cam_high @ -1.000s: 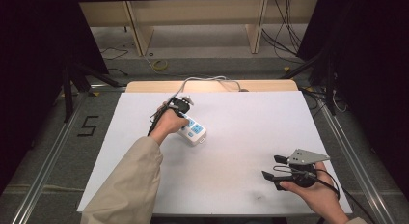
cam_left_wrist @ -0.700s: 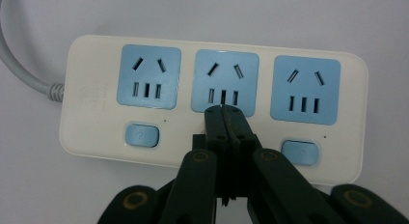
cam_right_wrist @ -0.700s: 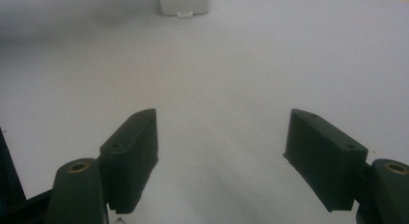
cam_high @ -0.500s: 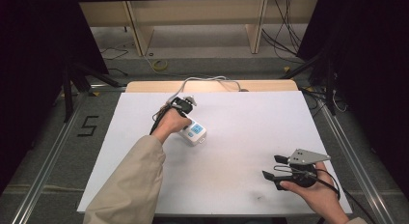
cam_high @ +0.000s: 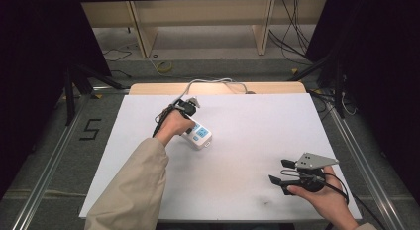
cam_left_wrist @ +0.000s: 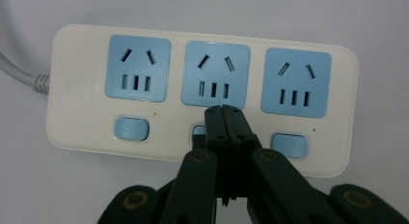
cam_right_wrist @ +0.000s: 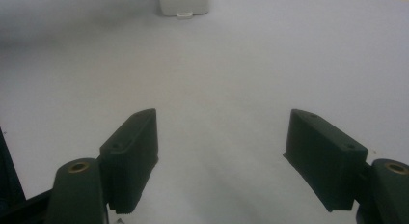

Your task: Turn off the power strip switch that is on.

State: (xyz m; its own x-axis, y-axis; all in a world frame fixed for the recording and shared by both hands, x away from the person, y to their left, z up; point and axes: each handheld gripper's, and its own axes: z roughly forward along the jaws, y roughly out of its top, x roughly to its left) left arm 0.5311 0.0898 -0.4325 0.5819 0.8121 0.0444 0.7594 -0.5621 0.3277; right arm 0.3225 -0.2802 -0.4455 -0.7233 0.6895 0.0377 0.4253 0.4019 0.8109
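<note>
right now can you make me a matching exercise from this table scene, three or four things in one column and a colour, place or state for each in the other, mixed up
Things
1. left gripper
2. right gripper
3. power strip
4. cable

Descriptions
A. jaws open, nothing between them, near edge of the table
B. white body with three blue socket panels and blue buttons
C. grey, curls off the far edge of the table
D. jaws shut, tips over the middle button of the strip

Pairs: 1-D, 2-A, 3-B, 4-C
</note>
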